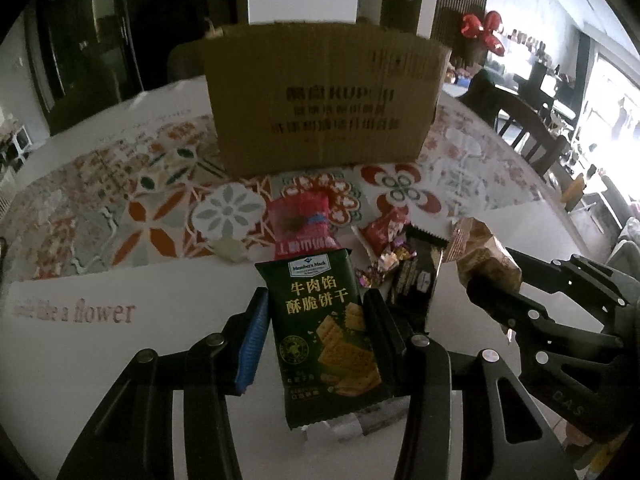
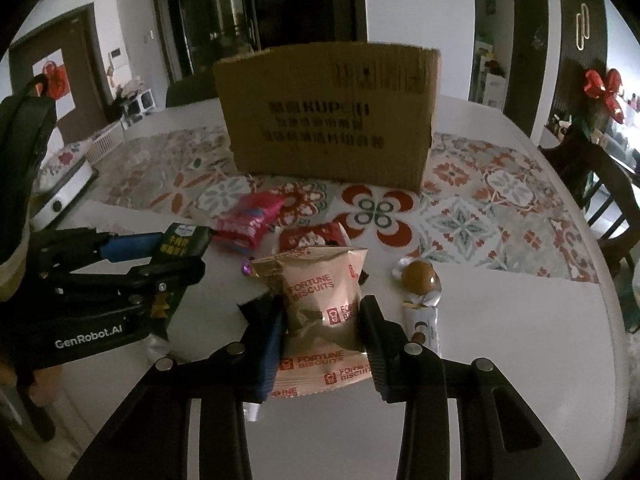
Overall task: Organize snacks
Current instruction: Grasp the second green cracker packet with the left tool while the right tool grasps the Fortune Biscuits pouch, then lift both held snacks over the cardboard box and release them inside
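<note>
From the left wrist, the left gripper [image 1: 316, 320] has its fingers closed in on a dark green cracker packet [image 1: 326, 336], one pad against each long edge. The packet stands lengthwise along the fingers with its top pointing toward the cardboard box [image 1: 324, 100], which probably makes it easy to carry forward and drop in. The box stands upright on the patterned tablecloth [image 1: 160, 200], its printed side facing the camera; what is inside it is hidden. In front of the box lie the loose snacks: a pink packet [image 1: 300, 220], a small red packet [image 1: 384, 228] and a black packet [image 1: 420, 268], grouped close together. The right gripper [image 1: 496, 280] shows at the right, holding a tan bag.

From the right wrist, the right gripper [image 2: 320, 320] is closed partway on a biscuit bag [image 2: 324, 292], its fingers pressing the puffy sides. A second bag [image 2: 320, 372] of the same kind lies flat beneath it on the table, so the grip is high enough to take only the upper one. Right of the held bag, still in front of the box, sit a round brown sweet [image 2: 418, 276] and a small wrapped bar [image 2: 424, 320]. Both hands look loaded and ready for the box, which stands well beyond them.
</note>
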### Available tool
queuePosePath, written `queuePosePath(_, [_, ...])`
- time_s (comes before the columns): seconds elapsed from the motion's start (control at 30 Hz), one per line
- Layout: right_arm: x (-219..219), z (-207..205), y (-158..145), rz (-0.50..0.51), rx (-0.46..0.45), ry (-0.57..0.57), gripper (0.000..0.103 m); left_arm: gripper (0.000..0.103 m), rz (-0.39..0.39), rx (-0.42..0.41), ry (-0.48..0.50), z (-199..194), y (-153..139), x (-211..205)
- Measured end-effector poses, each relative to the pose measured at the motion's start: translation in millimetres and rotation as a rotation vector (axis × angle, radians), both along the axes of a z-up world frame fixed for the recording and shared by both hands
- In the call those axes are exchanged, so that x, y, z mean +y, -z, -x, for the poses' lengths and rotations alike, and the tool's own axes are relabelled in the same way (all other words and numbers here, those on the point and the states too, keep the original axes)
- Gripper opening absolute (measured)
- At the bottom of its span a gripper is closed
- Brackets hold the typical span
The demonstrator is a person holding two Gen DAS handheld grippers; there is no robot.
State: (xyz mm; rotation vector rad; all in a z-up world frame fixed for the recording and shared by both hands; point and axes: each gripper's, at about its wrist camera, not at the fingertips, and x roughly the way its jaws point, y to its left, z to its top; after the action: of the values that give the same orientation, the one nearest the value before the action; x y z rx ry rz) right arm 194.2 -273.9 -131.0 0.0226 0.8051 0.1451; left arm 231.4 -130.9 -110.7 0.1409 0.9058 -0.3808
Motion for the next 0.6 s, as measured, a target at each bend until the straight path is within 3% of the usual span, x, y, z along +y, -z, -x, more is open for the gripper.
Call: queuePosePath(0.6, [13.3,3.2,-57.4,-0.065,-0.197,0.041,0.038,0.047,0.043,-0.223,-0.004,6.5,-64.7,19.9])
